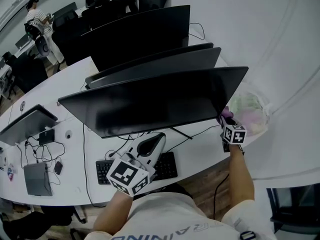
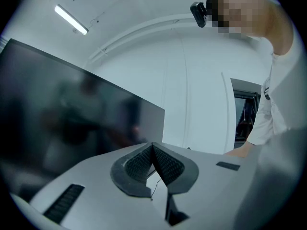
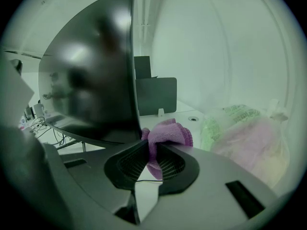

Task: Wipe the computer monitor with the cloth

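A wide dark monitor (image 1: pixel 155 104) stands on the white desk (image 1: pixel 70 79) right in front of me, its screen off. My right gripper (image 1: pixel 227 121) is shut on a purple cloth (image 3: pixel 165 134), which sits at the monitor's lower right corner (image 3: pixel 129 128); whether cloth and screen touch is unclear. The cloth (image 1: pixel 226 115) shows as a small purple tuft above the marker cube. My left gripper (image 1: pixel 150 146) hangs low over the keyboard, below the screen's bottom edge, jaws closed together with nothing between them (image 2: pixel 152 159). The screen (image 2: pixel 72 123) fills the left of its view.
A black keyboard (image 1: pixel 167 166) lies under the left gripper. A bag of pale plastic (image 1: pixel 252 111) sits at the desk's right end. More monitors (image 1: pixel 145 36) stand behind. Cables, a small box (image 1: pixel 36 178) and a laptop (image 1: pixel 25 124) lie left. A person (image 1: pixel 37 21) stands far back left.
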`<state>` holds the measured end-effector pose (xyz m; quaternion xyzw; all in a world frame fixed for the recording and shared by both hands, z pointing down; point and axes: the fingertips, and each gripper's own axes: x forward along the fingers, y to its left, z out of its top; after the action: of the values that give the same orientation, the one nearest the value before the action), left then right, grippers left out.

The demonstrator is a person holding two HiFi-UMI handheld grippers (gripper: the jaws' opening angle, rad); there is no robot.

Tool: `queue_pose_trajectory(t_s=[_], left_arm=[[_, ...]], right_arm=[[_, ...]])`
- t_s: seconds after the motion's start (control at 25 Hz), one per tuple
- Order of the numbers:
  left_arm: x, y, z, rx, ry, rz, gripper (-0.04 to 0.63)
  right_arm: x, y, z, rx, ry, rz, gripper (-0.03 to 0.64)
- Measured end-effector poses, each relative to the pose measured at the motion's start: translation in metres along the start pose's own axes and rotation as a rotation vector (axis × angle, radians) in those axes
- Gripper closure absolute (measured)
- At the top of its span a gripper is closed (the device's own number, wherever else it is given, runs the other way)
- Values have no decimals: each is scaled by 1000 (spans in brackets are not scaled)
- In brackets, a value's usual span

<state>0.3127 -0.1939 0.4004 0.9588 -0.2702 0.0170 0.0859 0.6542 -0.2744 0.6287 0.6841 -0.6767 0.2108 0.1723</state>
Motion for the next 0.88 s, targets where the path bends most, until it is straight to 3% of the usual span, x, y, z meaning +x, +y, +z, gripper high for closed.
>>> queue_pose_trajectory(t_s=[0.56,0.88], left_arm=[[-17,5,-1,-1,2,30,586],[-31,7,-4,-10,5,51,586]], right_arm=[[12,21,-38,24,69,29,554],[10,30,-40,183,53,42,554]])
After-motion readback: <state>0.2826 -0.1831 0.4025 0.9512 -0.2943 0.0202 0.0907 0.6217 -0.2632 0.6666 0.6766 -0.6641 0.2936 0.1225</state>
